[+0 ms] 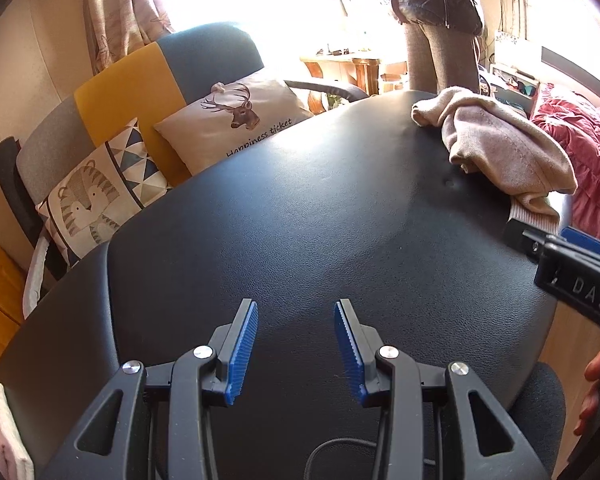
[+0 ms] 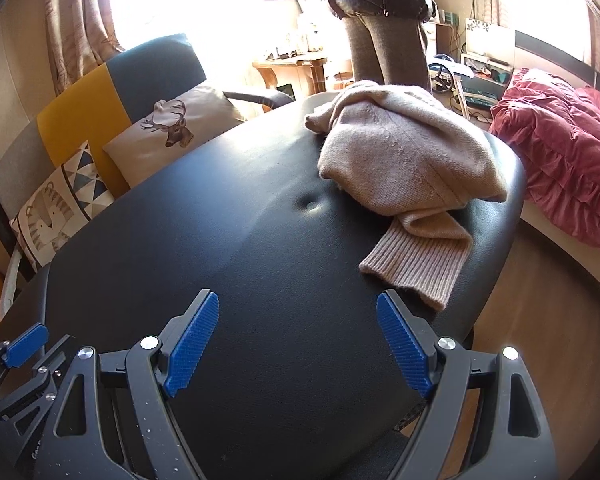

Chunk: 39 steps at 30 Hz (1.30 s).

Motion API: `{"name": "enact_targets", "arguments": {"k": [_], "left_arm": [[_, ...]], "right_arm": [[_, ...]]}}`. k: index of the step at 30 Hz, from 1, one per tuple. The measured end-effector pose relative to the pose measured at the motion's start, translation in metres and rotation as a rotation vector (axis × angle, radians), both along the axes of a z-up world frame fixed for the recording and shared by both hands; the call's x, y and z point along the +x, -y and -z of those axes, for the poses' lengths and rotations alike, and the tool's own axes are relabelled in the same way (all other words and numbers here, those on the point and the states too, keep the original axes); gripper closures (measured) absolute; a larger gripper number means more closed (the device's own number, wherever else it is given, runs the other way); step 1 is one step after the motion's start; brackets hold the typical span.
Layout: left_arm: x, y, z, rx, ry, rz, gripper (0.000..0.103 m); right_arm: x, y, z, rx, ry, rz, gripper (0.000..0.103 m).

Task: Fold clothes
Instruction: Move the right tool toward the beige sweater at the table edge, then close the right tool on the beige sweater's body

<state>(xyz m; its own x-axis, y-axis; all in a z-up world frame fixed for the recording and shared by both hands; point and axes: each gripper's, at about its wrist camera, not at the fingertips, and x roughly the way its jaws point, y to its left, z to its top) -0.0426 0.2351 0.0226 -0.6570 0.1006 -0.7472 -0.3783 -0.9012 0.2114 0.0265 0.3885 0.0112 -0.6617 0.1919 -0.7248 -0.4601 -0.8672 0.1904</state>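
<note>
Left wrist view: my left gripper (image 1: pixel 296 344) stood agape, holding nothing, over the black padded table (image 1: pixel 300 208). Pink sweater (image 1: pixel 504 148), bunched, lay at the far right edge.

Right wrist view: my right gripper (image 2: pixel 298 344) gaped wide, empty. The sweater (image 2: pixel 408 160) was soft knit, crumpled, and looked light and limp; its ribbed cuff (image 2: pixel 416 268), nearest my fingers, seemed the best hold.

A pale pinkish-beige knitted sweater (image 2: pixel 404 152) lies crumpled in a loose heap on the far right part of the black padded desk (image 2: pixel 228 240). One ribbed cuff (image 2: pixel 416 264) trails out of the heap toward the near right edge, lying flat.
</note>
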Motion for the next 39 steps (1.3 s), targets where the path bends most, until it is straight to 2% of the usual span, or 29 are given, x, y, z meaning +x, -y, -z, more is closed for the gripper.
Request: {"name": "enact_targets", "arguments": {"k": [4,7,8,20,31,36,39], "left_arm": [[-0.009,0.0,0.001,-0.03,0.009,-0.024,0.062],[-0.014,0.005,0.002,-0.025,0.027,-0.043,0.062],[-0.015,0.006,0.002,-0.02,0.031,-0.046,0.062],[-0.021,0.004,0.003,0.014,0.06,-0.051,0.062],[-0.029,0.008,0.005,0.024,0.072,-0.085,0.062],[-0.033,0.008,0.011,0.007,0.087,-0.095,0.062],[-0.033,0.008,0.014,0.017,0.093,-0.094,0.062]], "right_arm": [[-0.005,-0.013,-0.001,0.021,0.004,-0.005,0.017],[-0.01,-0.023,-0.002,0.041,0.009,-0.013,0.001],[-0.012,-0.026,-0.002,0.048,0.011,-0.016,0.001],[-0.034,-0.045,-0.018,0.15,0.015,-0.026,0.0],[-0.064,-0.087,-0.009,0.209,0.096,0.034,0.0],[-0.08,-0.113,-0.005,0.183,0.116,0.048,0.0],[-0.086,-0.125,0.001,0.219,0.146,0.062,0.0]]}}
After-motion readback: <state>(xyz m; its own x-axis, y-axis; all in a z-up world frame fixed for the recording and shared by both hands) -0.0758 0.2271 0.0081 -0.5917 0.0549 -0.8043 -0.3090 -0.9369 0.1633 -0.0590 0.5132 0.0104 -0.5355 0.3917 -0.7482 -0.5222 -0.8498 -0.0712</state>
